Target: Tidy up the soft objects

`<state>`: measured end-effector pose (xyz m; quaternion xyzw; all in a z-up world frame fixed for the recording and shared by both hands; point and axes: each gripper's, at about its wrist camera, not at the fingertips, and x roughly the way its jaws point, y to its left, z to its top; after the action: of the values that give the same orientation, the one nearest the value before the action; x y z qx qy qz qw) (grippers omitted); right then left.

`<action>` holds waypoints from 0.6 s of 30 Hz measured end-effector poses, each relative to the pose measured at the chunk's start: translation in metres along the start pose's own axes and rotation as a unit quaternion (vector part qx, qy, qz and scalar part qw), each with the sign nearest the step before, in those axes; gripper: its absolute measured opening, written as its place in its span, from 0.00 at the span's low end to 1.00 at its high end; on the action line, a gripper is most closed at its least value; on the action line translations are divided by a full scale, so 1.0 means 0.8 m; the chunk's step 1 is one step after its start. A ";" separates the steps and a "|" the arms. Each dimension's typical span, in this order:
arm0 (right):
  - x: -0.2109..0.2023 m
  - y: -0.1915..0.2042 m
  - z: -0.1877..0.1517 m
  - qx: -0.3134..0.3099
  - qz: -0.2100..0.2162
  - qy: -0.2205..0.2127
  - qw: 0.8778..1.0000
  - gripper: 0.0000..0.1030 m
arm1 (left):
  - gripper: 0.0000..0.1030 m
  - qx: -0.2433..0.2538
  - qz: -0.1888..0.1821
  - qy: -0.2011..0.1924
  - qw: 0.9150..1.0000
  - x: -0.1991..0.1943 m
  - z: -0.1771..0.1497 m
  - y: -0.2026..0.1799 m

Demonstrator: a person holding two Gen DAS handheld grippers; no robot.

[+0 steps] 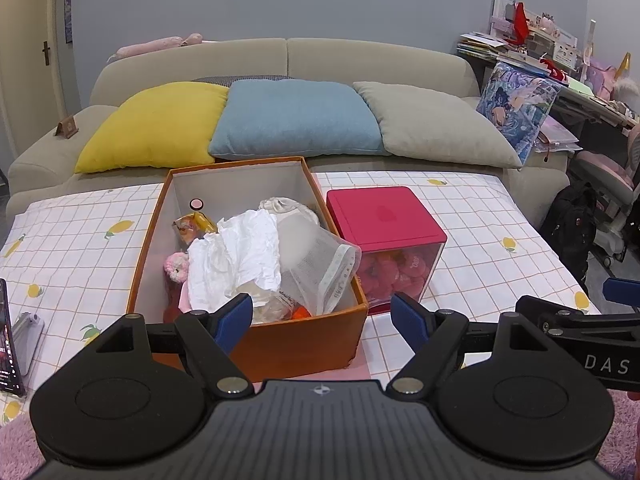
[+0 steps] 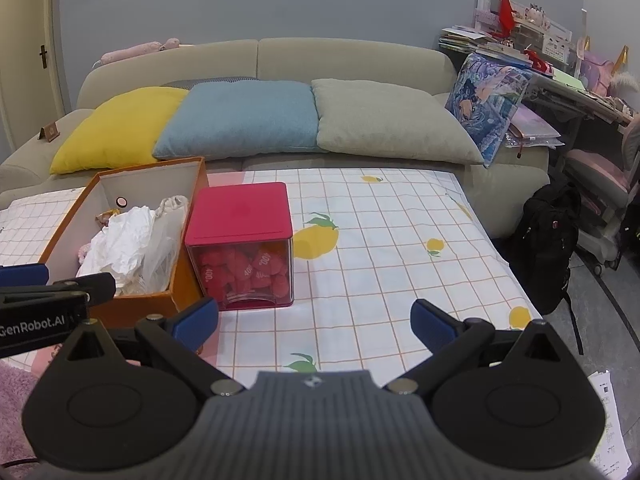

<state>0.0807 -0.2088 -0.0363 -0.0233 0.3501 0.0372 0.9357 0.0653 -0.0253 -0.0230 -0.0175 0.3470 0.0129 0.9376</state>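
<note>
An orange cardboard box (image 1: 248,340) stands on the checked tablecloth, filled with crumpled white paper (image 1: 236,256), a clear plastic bag (image 1: 320,264), a pink plush (image 1: 176,266) and a snack packet. Right beside it sits a clear cube with a red lid (image 1: 384,216) holding red soft pieces. My left gripper (image 1: 322,322) is open, hovering at the box's near wall with nothing between its fingers. In the right wrist view the same box (image 2: 132,304) and cube (image 2: 240,216) lie to the left. My right gripper (image 2: 316,320) is open over bare tablecloth.
A beige sofa (image 1: 360,56) behind the table carries yellow, blue and grey cushions. A phone (image 1: 10,336) lies at the table's left edge. A cluttered desk (image 2: 560,80), a pink chair and a black backpack (image 2: 548,240) stand to the right. A pink rug lies below.
</note>
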 end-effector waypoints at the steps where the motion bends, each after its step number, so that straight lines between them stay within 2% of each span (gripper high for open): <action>1: 0.000 0.000 0.000 0.000 0.000 0.000 1.000 0.97 | 0.89 0.000 0.001 0.000 1.000 0.000 0.000 0.000; 18: 0.002 0.002 -0.002 -0.001 -0.002 0.002 1.000 0.97 | 0.89 0.002 0.002 0.000 1.000 0.001 0.000 0.001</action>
<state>0.0805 -0.2076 -0.0389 -0.0246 0.3520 0.0359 0.9350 0.0657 -0.0242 -0.0234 -0.0149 0.3469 0.0140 0.9377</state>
